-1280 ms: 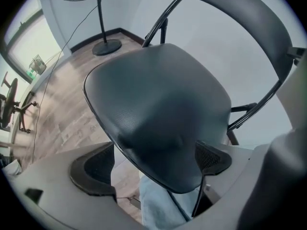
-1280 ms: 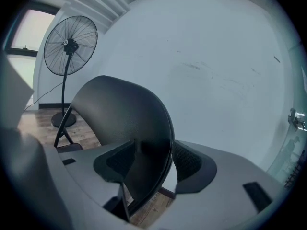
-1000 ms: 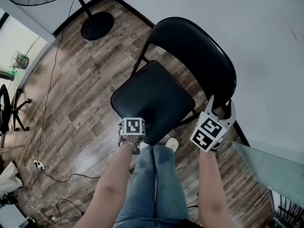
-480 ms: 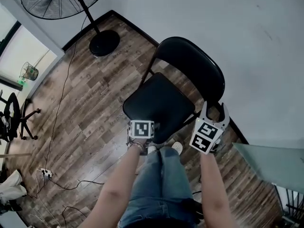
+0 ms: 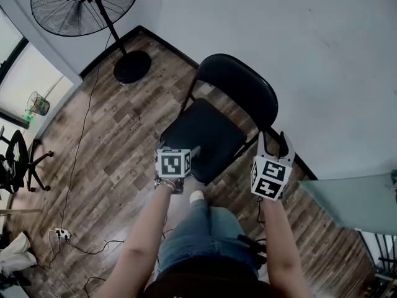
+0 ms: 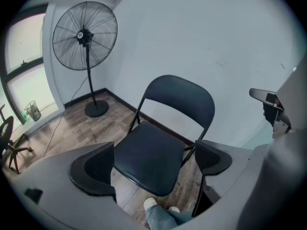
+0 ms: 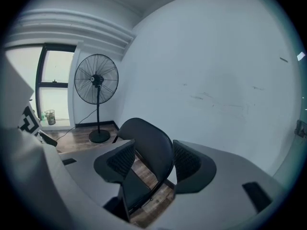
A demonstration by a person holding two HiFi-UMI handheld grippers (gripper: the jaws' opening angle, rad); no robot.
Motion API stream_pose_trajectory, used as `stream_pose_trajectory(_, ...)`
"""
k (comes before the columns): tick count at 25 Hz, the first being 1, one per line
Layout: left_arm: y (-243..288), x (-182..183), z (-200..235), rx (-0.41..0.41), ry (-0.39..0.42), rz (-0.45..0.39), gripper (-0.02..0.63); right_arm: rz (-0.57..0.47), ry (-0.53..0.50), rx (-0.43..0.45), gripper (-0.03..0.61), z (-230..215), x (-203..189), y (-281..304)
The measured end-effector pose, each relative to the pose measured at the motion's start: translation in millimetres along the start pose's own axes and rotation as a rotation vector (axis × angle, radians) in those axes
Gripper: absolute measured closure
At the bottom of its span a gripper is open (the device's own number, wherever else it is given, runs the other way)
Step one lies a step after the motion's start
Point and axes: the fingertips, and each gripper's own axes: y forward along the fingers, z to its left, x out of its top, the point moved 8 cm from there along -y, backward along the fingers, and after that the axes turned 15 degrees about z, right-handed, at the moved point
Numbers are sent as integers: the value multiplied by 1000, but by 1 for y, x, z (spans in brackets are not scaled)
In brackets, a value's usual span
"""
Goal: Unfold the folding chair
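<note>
The folding chair (image 5: 205, 135) stands on the wooden floor (image 5: 118, 135), with its backrest (image 5: 239, 85) near the white wall (image 5: 310, 42). To me it looks already open. The seat (image 6: 149, 156) lies about level and the legs are spread, so I judge the task as done or almost done.

My left gripper (image 5: 193, 154) hangs above the front edge of the seat, apart from it. In the left gripper view its fingers (image 6: 93, 169) stand wide and nothing is between them; the seat shows only far beyond the gap. My right gripper (image 5: 275, 143) is beside the right side of the backrest and does not touch it. Its fingers (image 7: 117, 162) are at a middle opening and hold nothing; the backrest appears only behind them.

What can go wrong from here?
- I cannot tell whether the seat is pressed down to its stop. If it is not, the frame could fold up under a load.
- The backrest is close to the wall, so a hard push on the seat could knock the chair against it.
- My shoe (image 5: 196, 196) is just in front of the seat, and a step forward may catch a leg and shift the chair.
- The cable (image 5: 75, 143) of the pedestal fan (image 5: 87, 5) lies on the floor, well apart. It is a danger only if I drag the chair that way.
</note>
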Motion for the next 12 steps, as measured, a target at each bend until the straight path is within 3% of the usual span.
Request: stream_pose_trajectory(12, -123, -1, -42, 56, 153, -340, 115, -148, 4, 67, 368, -12, -2, -93)
